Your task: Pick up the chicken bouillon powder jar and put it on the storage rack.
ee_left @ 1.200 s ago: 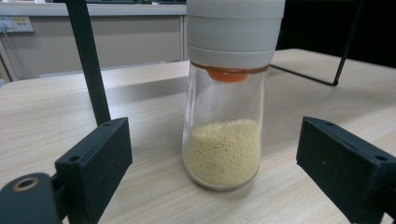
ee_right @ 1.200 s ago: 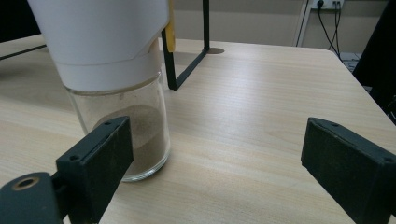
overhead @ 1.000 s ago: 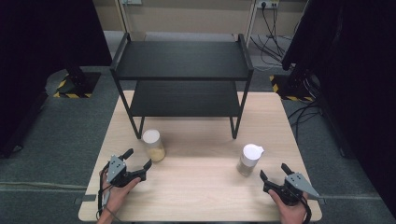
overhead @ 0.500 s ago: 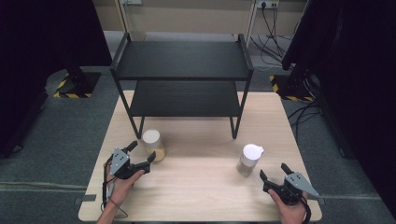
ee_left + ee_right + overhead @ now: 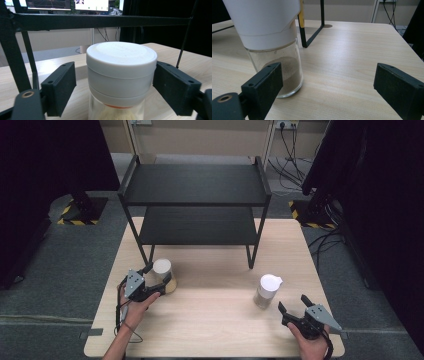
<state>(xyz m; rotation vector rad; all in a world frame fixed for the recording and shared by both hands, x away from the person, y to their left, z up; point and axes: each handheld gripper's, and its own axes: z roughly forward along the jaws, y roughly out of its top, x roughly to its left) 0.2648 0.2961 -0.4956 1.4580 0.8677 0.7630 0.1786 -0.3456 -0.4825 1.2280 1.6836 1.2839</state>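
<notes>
Wooden table [image 5: 215, 320]: two jars [image 5: 162, 275], two tongs [image 5: 155, 282].

No readable text, label, brand, number or sign appears on the jars, rack, table or grippers; the distant monitor screens are too blurred to read.

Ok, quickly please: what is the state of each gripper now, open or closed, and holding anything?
Left gripper: open, jaws on both sides of the white-lidded jar, not yet closed on it.
Right gripper: open, holding nothing, beside the spouted jar.
</notes>
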